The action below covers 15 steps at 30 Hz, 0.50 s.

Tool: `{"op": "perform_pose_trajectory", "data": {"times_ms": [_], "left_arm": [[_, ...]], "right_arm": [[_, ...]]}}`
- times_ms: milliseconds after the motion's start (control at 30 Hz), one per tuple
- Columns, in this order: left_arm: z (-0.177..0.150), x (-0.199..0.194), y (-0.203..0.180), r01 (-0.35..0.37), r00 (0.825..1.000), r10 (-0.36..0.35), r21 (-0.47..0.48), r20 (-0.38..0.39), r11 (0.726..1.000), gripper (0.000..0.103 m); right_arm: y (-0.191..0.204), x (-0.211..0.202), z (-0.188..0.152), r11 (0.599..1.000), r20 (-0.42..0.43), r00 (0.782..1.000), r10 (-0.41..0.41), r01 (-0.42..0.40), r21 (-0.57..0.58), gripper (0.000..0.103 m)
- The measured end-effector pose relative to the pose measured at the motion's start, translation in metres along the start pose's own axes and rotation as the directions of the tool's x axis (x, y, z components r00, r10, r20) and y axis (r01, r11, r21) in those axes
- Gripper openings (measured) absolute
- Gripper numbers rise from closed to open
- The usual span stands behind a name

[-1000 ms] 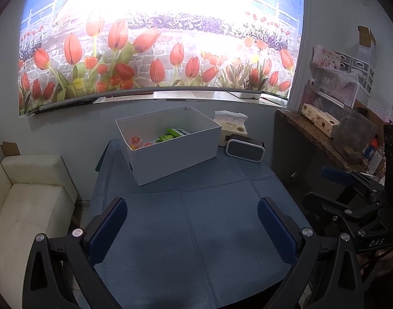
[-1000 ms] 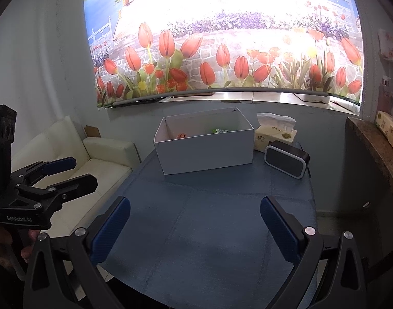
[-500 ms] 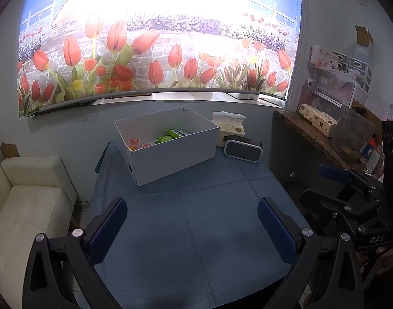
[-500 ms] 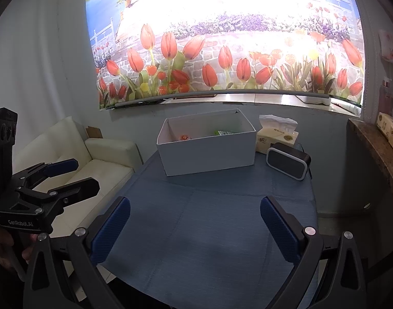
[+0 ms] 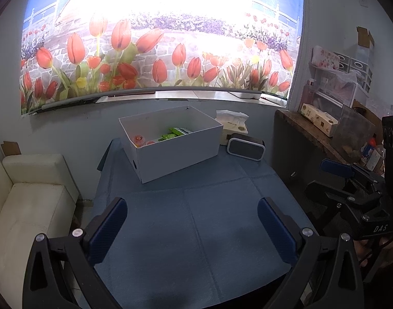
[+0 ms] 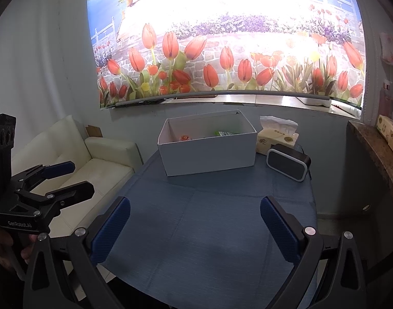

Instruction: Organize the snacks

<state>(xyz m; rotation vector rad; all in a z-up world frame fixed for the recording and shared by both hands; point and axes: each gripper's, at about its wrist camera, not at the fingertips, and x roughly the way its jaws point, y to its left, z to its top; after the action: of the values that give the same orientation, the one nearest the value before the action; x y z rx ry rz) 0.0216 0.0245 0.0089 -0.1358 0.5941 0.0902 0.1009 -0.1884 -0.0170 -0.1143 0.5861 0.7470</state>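
Blue-clothed table [image 5: 196,231], snacks [image 5: 177,131] boxed.
Your left gripper [image 5: 192,228] and right gripper [image 6: 195,229] hover spread wide, empty, short of the white box [image 6: 209,154].

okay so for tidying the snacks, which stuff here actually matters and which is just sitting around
Part of the job:
white box
green snack packets inside it
orange-topped cup inside it
left claw, open
right claw, open

Just lying about:
tissue pack
black speaker
white sofa
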Motion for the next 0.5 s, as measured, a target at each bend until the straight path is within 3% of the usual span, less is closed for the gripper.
{"op": "perform_pose_trajectory", "data": {"times_ms": [500], "left_arm": [[-0.0031, 0.0008, 0.0060, 0.010, 1.000, -0.010, -0.012, -0.016, 1.000, 0.103]], "right_arm": [[0.0000, 0.0018, 0.0016, 1.000, -0.002, 1.000, -0.001, 0.001, 0.003, 0.103]]}}
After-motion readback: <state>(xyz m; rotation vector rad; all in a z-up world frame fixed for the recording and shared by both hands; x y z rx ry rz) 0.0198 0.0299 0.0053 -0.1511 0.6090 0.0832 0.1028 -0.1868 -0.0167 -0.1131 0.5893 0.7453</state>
